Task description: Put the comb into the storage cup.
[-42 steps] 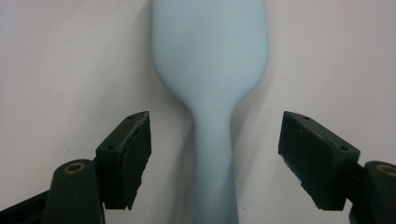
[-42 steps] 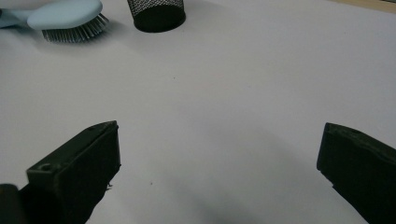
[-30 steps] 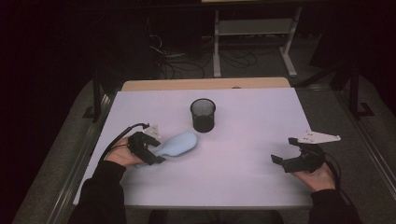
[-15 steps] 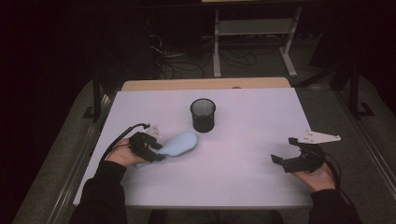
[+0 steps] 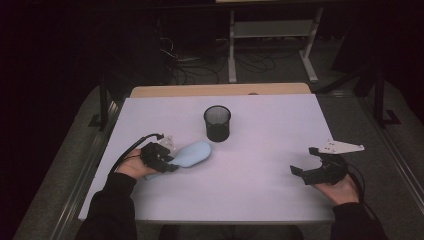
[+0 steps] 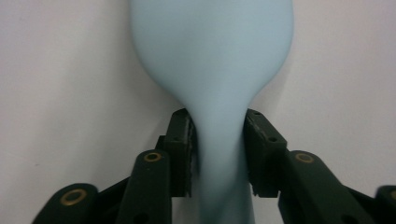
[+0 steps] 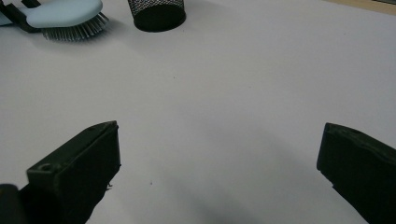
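A light blue hairbrush lies bristles down on the white table, left of centre. In the left gripper view its handle runs between my left gripper's jaws. Those jaws have just been closing, and both pads touch the narrow neck of the handle. In the high view the left gripper sits at the brush's near end, held in the person's left hand. My right gripper rests at the table's right side, its jaws wide apart with only bare table between them. The brush also appears far off in the right gripper view.
A black mesh cup stands upright just beyond the brush's head, also seen in the right gripper view. A wooden strip runs along the table's far edge. Cables and a metal stand lie on the dark floor behind.
The left gripper's jaws have drawn in onto the brush handle. Both hands, the brush and the cup have kept their places.
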`<control>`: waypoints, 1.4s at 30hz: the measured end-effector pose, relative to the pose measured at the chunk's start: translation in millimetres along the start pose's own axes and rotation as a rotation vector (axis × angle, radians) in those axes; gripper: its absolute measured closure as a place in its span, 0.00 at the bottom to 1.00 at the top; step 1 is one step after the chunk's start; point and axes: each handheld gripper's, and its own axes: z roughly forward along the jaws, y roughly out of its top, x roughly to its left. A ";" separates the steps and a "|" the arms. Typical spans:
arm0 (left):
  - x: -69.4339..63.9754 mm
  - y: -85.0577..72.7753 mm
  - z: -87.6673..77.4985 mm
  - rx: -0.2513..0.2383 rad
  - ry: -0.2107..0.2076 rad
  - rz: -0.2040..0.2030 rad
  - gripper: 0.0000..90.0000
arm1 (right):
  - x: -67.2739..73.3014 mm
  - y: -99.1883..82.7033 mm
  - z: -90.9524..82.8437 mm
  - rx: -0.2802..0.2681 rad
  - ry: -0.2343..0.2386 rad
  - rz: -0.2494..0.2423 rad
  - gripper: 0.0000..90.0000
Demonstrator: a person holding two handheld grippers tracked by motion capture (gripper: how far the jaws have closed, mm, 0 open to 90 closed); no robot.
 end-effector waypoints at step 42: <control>-4.2 10.7 -22.4 -0.085 0.030 0.018 0.78 | 0.6 0.9 -1.1 -0.001 -0.003 -0.005 0.00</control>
